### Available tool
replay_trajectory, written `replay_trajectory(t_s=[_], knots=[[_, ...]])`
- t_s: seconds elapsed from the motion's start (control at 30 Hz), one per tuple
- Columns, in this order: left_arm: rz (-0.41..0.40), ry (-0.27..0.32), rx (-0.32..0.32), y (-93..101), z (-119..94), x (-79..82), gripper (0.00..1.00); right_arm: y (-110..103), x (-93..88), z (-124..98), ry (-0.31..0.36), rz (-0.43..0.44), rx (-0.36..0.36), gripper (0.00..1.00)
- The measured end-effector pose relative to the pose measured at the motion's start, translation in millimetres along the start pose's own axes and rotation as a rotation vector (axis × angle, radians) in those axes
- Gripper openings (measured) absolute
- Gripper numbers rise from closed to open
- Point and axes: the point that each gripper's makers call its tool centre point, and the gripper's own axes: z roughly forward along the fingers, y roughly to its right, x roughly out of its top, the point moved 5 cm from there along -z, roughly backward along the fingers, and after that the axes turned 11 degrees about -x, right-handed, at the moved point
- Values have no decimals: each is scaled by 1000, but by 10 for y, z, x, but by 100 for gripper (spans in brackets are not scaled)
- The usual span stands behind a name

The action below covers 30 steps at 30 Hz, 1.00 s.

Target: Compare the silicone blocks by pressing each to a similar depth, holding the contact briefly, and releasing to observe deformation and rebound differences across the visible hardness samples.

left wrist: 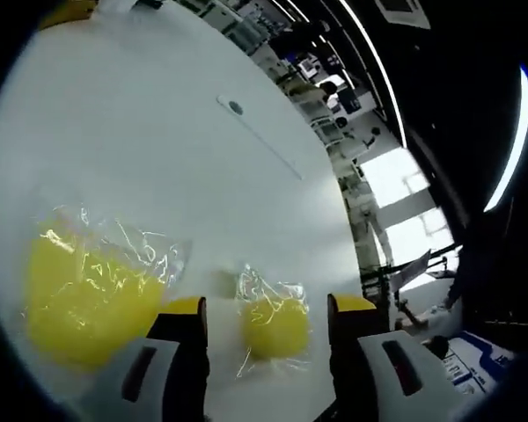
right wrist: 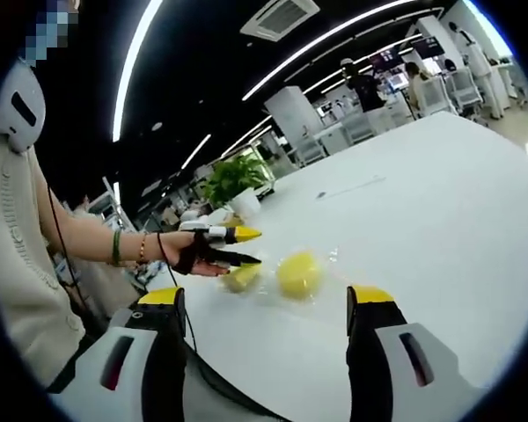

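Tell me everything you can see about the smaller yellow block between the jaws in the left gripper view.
The smaller yellow block is a rounded, bright yellow lump, silicone by its look, wrapped in crinkled clear plastic that rises above it. It lies on the white table, in the gap between the open jaws of the left gripper, touching neither jaw. A larger wrapped yellow block lies apart from it. It shows no dent.

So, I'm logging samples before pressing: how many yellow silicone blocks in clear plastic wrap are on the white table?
2. A large yellow silicone block in clear wrap lies left of the left gripper; a smaller wrapped yellow block sits between its open jaws. More could lie outside the views.
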Motion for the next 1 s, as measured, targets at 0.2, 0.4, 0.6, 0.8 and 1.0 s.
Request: replay_trajectory(t_s=[0.2, 0.4, 0.6, 0.8, 1.0], knots=[[3, -43, 7, -2, 173, 6, 52, 22, -10, 58, -2, 16, 2, 68], [8, -79, 27, -84, 337, -30, 52, 48, -6, 80, 0, 26, 1, 68], [-13, -101, 24, -145, 445, -85, 48, 96, -11, 86, -4, 33, -7, 67], [-30, -112, 11, -164, 523, -112, 37, 142, -32, 92, -9, 41, -16, 67], [47, -148, 50, -235, 560, -118, 22, 175, -45, 93, -15, 50, -17, 66]])
